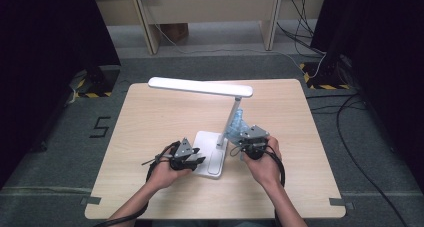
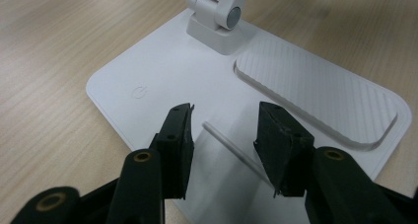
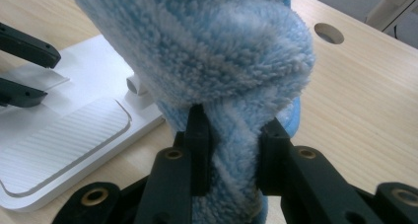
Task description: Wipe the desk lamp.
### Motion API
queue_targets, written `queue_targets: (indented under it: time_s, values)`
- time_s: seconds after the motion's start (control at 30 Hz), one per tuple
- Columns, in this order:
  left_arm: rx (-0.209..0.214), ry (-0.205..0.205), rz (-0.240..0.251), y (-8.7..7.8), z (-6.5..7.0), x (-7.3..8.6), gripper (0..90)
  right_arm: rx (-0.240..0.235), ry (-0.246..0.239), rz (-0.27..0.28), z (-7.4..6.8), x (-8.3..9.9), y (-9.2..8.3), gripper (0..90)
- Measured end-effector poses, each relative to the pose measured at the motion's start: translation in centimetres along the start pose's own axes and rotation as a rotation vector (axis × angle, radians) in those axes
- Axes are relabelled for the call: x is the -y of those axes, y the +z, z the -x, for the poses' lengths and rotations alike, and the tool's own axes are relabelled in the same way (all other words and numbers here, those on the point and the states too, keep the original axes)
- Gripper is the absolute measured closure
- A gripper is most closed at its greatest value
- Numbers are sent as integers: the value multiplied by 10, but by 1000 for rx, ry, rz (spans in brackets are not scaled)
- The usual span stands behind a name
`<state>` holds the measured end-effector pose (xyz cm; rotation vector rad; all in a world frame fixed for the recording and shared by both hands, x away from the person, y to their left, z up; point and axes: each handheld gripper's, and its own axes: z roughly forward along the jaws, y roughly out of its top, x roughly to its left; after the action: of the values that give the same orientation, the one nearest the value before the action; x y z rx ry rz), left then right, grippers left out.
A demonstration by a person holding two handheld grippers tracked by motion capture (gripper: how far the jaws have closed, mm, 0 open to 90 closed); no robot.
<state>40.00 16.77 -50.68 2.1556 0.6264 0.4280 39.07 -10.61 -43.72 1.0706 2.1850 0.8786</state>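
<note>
High view, lower centre: the right gripper [image 1: 243, 139] clamps a blue fluffy cloth [image 3: 207, 56] against the desk lamp [image 1: 210, 89] stem for wiping; the left gripper [image 2: 224, 130], jaws parted and holding nothing, pins the lamp base [image 2: 162, 71] steady.

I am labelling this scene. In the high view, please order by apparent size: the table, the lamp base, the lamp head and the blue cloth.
1. table
2. lamp head
3. lamp base, shorter but wider than the head, so these two are close
4. blue cloth, partly hidden behind the lamp's arm
</note>
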Motion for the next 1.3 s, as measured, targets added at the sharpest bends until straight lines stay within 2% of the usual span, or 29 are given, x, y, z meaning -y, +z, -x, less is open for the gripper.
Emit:
queue_targets:
  time_s: [0.03,0.07,0.13,0.2,0.5,0.57,0.6,0.73,0.87,1.07,1.3]
  values:
    - [0,0,0,0,0,0,564,0,10,-4,-1,1,2,728]
    - [0,0,0,0,0,0,563,-2,-4,-7,-1,1,3,728]
    - [0,-1,1,0,0,0,563,-2,8,-16,-3,3,5,728]
    - [-2,1,1,0,0,0,563,-8,-5,-23,-2,4,8,728]
    - [-1,4,1,0,1,0,571,-19,-8,-72,-9,11,21,727]
    - [-1,4,2,0,1,0,572,-22,-29,-78,-9,12,24,728]
    - [-1,5,2,0,1,0,572,-21,-21,-86,-10,13,25,727]
    - [-1,6,0,0,1,0,572,-20,-45,-103,-12,15,31,727]
    - [-5,8,2,0,1,0,572,-18,-62,-114,-13,17,36,727]
    - [-5,8,4,0,1,0,572,-35,-53,-120,-13,20,40,727]
    - [-6,7,5,0,1,1,572,-44,-77,-127,-12,22,42,727]
